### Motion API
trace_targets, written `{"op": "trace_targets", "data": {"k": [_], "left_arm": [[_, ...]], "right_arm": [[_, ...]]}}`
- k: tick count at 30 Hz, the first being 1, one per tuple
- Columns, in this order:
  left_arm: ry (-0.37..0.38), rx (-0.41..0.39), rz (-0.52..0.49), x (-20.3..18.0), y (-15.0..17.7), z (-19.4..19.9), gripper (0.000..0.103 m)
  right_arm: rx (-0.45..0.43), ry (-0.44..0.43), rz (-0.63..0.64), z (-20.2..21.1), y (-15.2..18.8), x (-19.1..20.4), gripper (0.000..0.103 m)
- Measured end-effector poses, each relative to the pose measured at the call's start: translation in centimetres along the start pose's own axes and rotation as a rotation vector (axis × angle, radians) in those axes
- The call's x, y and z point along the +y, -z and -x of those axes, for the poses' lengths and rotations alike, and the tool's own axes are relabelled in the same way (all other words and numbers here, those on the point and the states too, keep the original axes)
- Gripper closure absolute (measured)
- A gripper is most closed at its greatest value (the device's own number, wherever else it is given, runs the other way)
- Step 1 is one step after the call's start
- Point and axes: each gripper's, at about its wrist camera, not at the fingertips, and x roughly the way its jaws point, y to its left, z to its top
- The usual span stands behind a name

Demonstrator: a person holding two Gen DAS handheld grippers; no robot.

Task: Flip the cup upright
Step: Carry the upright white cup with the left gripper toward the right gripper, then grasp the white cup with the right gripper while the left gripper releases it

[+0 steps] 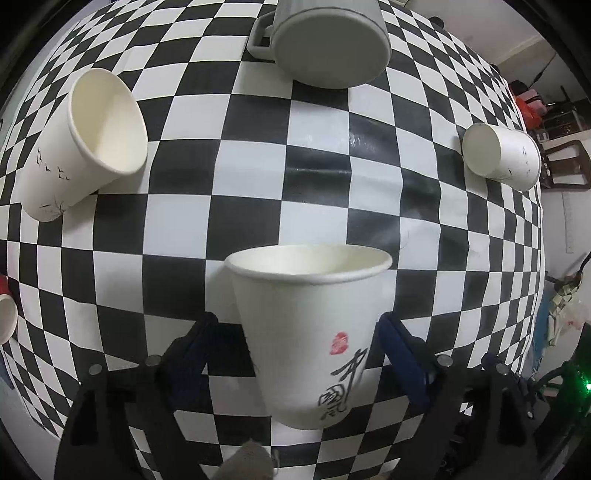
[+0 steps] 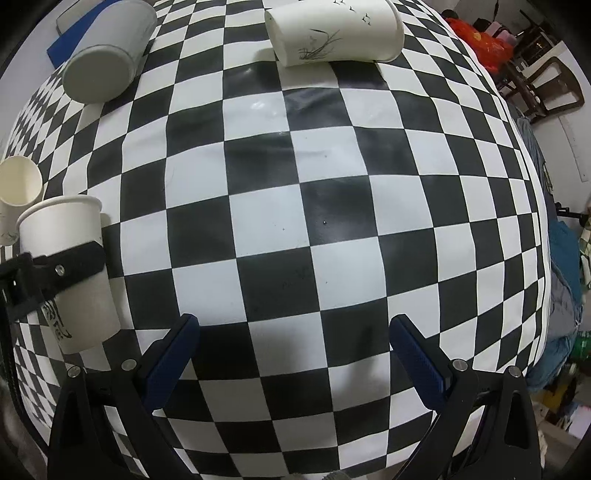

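Cup point(image 1: 308, 339) upright between spread left gripper point(image 1: 301, 332).

Brush lettering on one white paper cup, not legible as words

On the side of the upright white paper cup point(image 1: 310, 339) black brush-written characters are seen running downward beneath a red seal-like mark, but they cannot be read with certainty; in the right wrist view only a fragment of the same black characters is shown near the cup's base point(image 2: 70, 280). On the white paper cup lying on its side point(image 2: 334, 31) only drawn grass and small birds are printed, no text
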Motion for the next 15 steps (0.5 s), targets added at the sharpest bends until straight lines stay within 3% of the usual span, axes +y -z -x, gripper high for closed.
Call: {"op": "trace_targets", "data": {"k": [7,12,15], "left_arm": [[0.016,-0.08,0.029,0.8,1.1,3.2,0.014],[0.001,-0.25,0.035,3.0,2.2,9.1,0.005],[-0.088,-0.362,0.029,4.6,3.6,11.6,0.004]], "right_arm": [[-0.02,-0.059,0.006,1.5,0.1,-1.0,0.0],[-0.041,-0.152,0.012,4.6,0.3,-1.4,0.0],[-0.046,-0.222,0.018,6.6,-0.1,-0.6,0.0]]}}
